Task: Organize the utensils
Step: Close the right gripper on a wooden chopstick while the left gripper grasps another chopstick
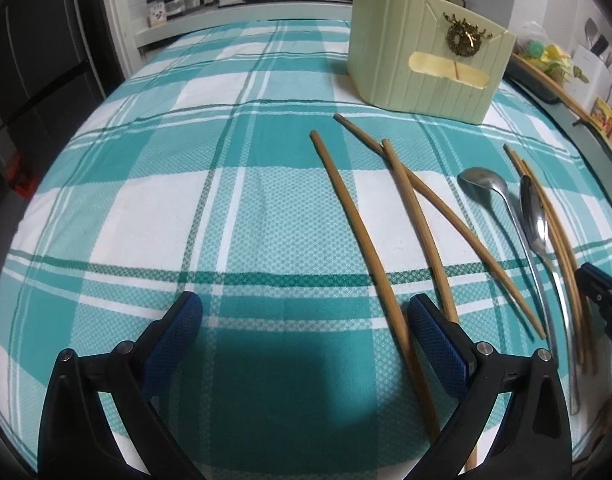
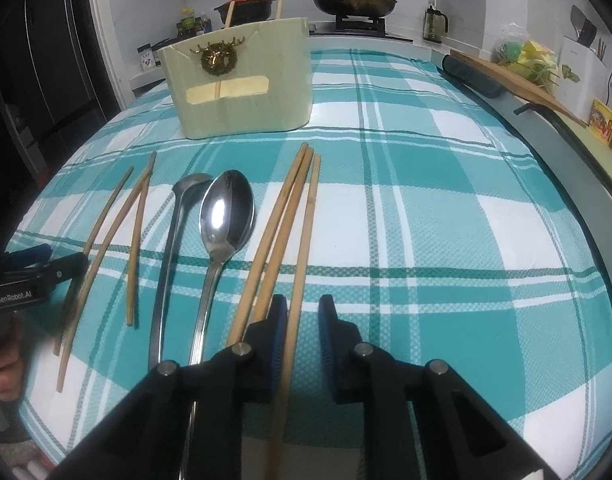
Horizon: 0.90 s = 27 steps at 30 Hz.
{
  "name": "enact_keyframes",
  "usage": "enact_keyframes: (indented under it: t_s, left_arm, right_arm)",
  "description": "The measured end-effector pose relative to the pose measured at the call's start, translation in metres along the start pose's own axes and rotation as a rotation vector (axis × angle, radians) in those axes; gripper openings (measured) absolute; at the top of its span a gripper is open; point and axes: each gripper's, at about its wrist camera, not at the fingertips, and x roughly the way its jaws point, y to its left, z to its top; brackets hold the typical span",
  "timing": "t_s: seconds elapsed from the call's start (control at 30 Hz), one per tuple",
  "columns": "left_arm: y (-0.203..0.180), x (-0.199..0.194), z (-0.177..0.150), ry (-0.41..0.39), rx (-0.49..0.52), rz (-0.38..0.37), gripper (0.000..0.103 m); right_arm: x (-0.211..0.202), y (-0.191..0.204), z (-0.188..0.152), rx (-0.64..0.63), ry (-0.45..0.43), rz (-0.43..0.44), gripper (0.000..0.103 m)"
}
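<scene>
Your right gripper [image 2: 302, 312], bottom centre, has fingers narrowly apart around a chopstick [image 2: 306, 240]; your left gripper [image 1: 306, 312] fingers stand wide apart.

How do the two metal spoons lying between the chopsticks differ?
The small round-bowled steel ladle spoon has a smaller, deeper-looking bowl than the large oval steel spoon. The ladle spoon's bowl is dull grey; the oval spoon's bowl shines with a bright reflection. The ladle spoon lies left of the oval spoon in the right wrist view. Both lie on the teal checked cloth.
</scene>
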Motion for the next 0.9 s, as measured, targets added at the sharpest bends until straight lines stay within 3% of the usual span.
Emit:
enact_keyframes:
  t_s: [0.7, 0.77, 0.9]
  left_arm:
    - [0.002, 0.034, 0.049, -0.014, 0.023, -0.015, 0.103]
    - [0.002, 0.036, 0.053, -0.019, 0.029, -0.020, 0.099]
    - [-0.001, 0.034, 0.059, -0.051, 0.063, -0.040, 0.069]
  right_arm:
    - [0.047, -0.006, 0.056, -0.067, -0.013, 0.012, 0.015]
    - [0.053, -0.007, 0.063, -0.067, -0.013, 0.017, 0.015]
    - [0.068, -0.006, 0.080, -0.080, -0.009, 0.021, 0.015]
